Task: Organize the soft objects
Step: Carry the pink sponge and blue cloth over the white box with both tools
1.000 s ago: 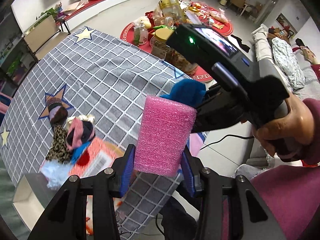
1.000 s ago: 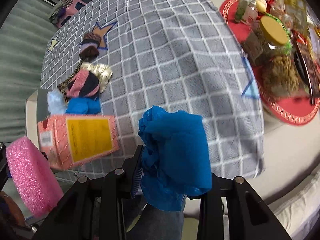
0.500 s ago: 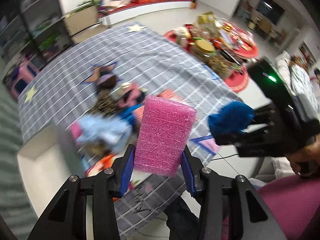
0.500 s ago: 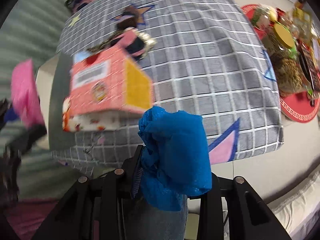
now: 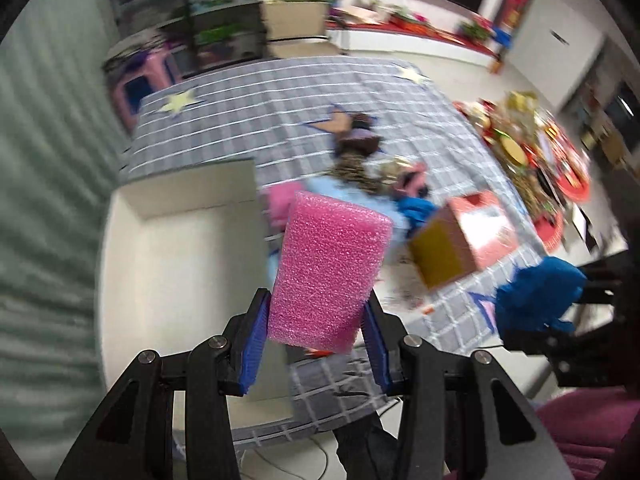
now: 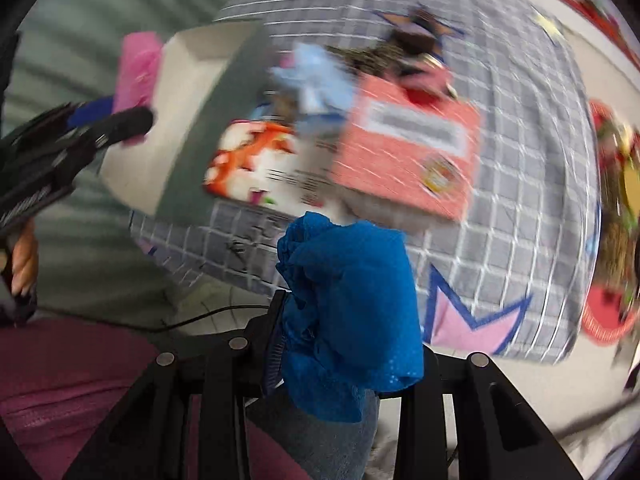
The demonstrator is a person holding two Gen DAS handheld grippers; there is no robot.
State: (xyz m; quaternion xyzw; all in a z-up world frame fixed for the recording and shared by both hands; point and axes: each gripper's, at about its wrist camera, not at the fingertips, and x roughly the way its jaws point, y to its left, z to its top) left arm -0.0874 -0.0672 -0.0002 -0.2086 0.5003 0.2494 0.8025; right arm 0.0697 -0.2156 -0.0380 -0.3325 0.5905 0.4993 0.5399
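My left gripper [image 5: 316, 344] is shut on a pink foam block [image 5: 328, 268], which stands upright between the blue pads. It hangs near the right rim of an open white box [image 5: 176, 264] at the table's near left edge. My right gripper [image 6: 344, 344] is shut on a crumpled blue cloth [image 6: 352, 312], held off the table's front edge. That cloth [image 5: 536, 296] and the right gripper also show at the right of the left wrist view. The pink block [image 6: 136, 72] and left gripper appear at the upper left of the right wrist view, over the white box [image 6: 184, 80].
A heap of soft items [image 5: 360, 172] lies mid-table on the grey checked cloth [image 5: 280, 112]. A salmon-pink carton [image 6: 408, 152] lies near the front edge, beside printed packaging [image 6: 256, 160]. A red tray of jars and snacks [image 5: 532, 148] is at the far right. Maroon clothing [image 6: 60, 380] is below.
Both grippers have swung left along the table's front edge and rolled. The white box has come into view under the pink block. Both grips are unchanged.
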